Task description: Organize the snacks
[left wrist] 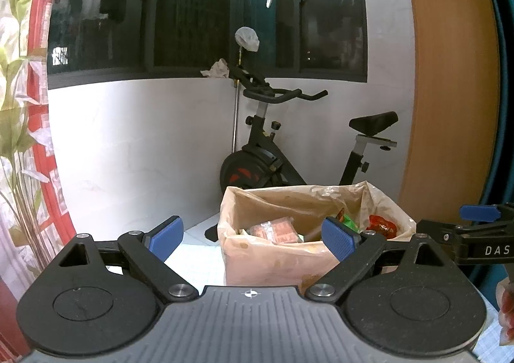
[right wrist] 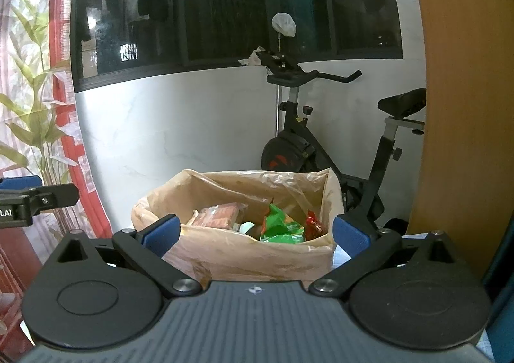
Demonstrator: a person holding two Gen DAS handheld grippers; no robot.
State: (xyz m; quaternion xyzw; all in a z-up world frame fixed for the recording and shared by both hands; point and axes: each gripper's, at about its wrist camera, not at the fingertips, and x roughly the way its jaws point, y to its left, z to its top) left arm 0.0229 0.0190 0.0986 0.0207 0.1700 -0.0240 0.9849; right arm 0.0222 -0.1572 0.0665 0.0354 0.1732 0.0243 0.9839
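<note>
A box lined with a tan plastic bag [left wrist: 276,263] [right wrist: 257,257] stands ahead of both grippers. It holds snack packs: an orange-brown pack [left wrist: 276,229] [right wrist: 218,215], a green pack [right wrist: 281,225] [left wrist: 350,221] and a red pack [left wrist: 382,225] [right wrist: 316,223]. My left gripper [left wrist: 253,239] is open and empty, its blue pads [left wrist: 167,237] spread before the box's near left side. My right gripper [right wrist: 255,234] is open and empty, its pads [right wrist: 162,234] spanning the box's near wall. The right gripper's finger shows at the left wrist view's right edge [left wrist: 478,213].
A black exercise bike [left wrist: 282,151] [right wrist: 324,138] stands behind the box against a white wall under a dark window. A wooden panel [left wrist: 449,74] [right wrist: 465,106] rises on the right. A red-edged curtain with leaf print [left wrist: 29,106] hangs at left.
</note>
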